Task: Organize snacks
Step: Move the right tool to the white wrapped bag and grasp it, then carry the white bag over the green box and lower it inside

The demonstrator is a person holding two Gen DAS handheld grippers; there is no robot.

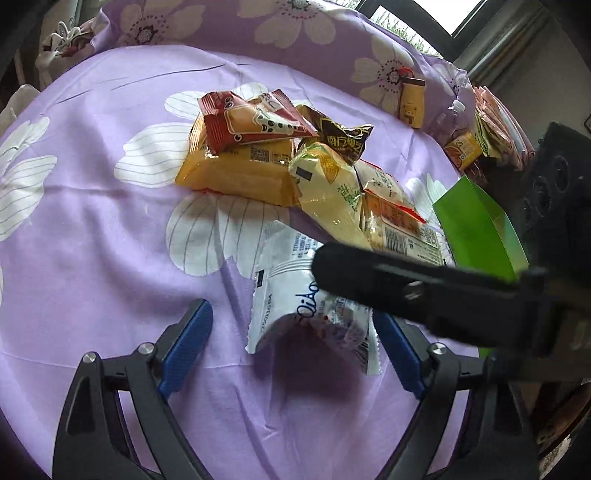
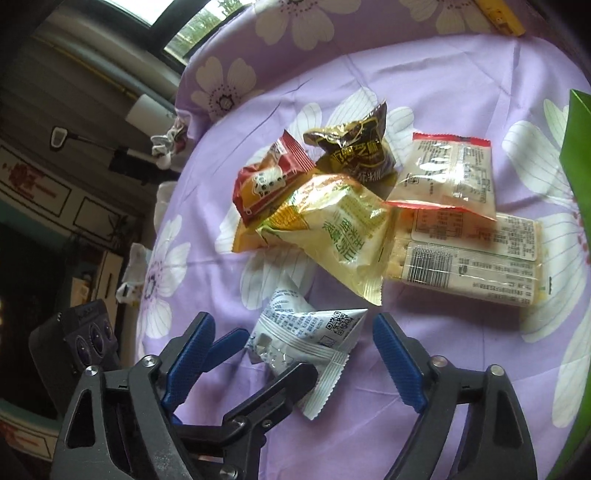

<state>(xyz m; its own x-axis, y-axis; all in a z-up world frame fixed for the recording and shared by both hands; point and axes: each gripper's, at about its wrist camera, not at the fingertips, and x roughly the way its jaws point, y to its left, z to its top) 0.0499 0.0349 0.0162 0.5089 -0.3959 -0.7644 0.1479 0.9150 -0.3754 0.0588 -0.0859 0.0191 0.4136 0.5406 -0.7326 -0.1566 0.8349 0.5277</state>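
Observation:
A white snack packet (image 1: 306, 306) lies on the purple flowered cloth, between the wide-open blue fingers of my left gripper (image 1: 291, 336). It also shows in the right wrist view (image 2: 306, 332), between the open fingers of my right gripper (image 2: 293, 332). Both grippers straddle it from opposite sides; neither holds it. Behind it is a heap of snacks: an orange packet (image 1: 236, 173), a red packet (image 1: 251, 122), a dark brown packet (image 1: 345, 138), a pale yellow packet (image 1: 332, 195) and clear-wrapped biscuits (image 2: 469, 266). The right gripper's black finger (image 1: 406, 291) crosses the left wrist view.
An open green box (image 1: 480, 229) stands at the cloth's right side. A pillow in the same cloth (image 1: 258, 26) lies behind, with a small yellow bottle toy (image 1: 412, 101), a plastic bottle (image 1: 448, 116) and more packets (image 1: 491, 133) at the far right.

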